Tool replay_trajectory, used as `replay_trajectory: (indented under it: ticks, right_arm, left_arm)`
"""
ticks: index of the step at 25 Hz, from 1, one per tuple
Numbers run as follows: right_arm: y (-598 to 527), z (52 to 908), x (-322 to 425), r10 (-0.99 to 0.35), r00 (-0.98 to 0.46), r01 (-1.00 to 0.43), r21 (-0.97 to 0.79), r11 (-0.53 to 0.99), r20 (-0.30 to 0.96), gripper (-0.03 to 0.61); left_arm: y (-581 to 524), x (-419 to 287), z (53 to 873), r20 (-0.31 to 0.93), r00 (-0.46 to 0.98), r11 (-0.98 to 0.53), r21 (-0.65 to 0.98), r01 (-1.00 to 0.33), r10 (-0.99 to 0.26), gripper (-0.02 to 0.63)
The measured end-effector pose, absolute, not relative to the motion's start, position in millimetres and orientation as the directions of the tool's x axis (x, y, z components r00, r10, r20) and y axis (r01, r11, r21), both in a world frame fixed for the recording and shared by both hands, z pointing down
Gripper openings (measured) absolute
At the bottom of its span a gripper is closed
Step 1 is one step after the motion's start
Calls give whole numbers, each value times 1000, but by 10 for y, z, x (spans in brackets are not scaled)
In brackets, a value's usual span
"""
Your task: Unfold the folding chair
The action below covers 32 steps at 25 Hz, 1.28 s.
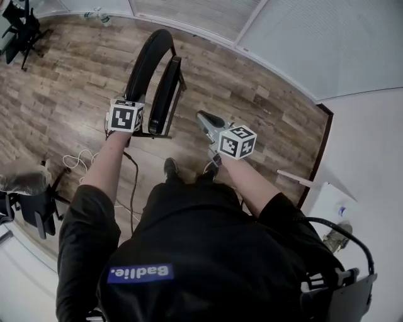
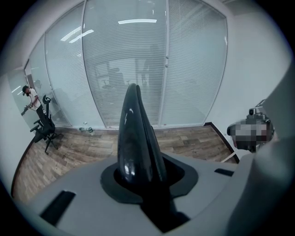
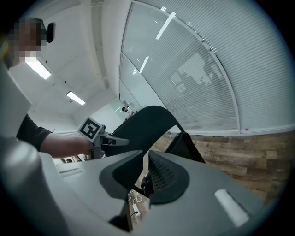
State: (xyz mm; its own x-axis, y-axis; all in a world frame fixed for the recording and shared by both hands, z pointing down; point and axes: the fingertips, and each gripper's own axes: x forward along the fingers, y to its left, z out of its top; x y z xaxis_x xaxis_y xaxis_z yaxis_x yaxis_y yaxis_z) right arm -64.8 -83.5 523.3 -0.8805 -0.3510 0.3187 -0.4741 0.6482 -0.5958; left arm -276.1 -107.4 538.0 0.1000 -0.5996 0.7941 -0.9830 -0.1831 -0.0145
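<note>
The black folding chair (image 1: 151, 60) stands folded on the wood floor, its seat (image 1: 165, 94) flat against the backrest. My left gripper (image 1: 140, 122) is shut on the backrest's top edge. In the left gripper view that glossy black edge (image 2: 135, 138) rises from between the jaws. My right gripper (image 1: 203, 117) hangs free to the right of the chair, shut and holding nothing. In the right gripper view its jaws (image 3: 145, 161) are almost together. Beyond them are the chair's backrest (image 3: 143, 124), its seat (image 3: 185, 145) and my left gripper (image 3: 110, 140).
Glass partitions with blinds (image 1: 189, 12) run along the far side. An office chair (image 1: 19, 28) stands far left, another black chair (image 1: 31, 198) near left, and a white cable (image 1: 79, 160) lies on the floor. A white wall (image 1: 371, 157) closes the right.
</note>
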Motion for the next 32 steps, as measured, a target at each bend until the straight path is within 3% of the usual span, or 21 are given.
replay_trajectory:
  ticks: [11, 21, 32]
  right_arm:
    - [-1057, 5959, -1024, -175, -910, -406, -719, 565, 376, 81]
    - [-1451, 6836, -1617, -176, -829, -558, -766, 318, 531, 266]
    - [-1622, 7248, -2302, -181, -734, -677, -684, 270, 655, 341]
  left_arm:
    - [-1106, -2661, 5421, 787, 100, -183, -16, -983, -608, 94]
    - [-1140, -2661, 5400, 746, 114, -194, -20, -981, -656, 94]
    - [-1165, -2834, 5395, 720, 146, -200, 10, -980, -678, 94]
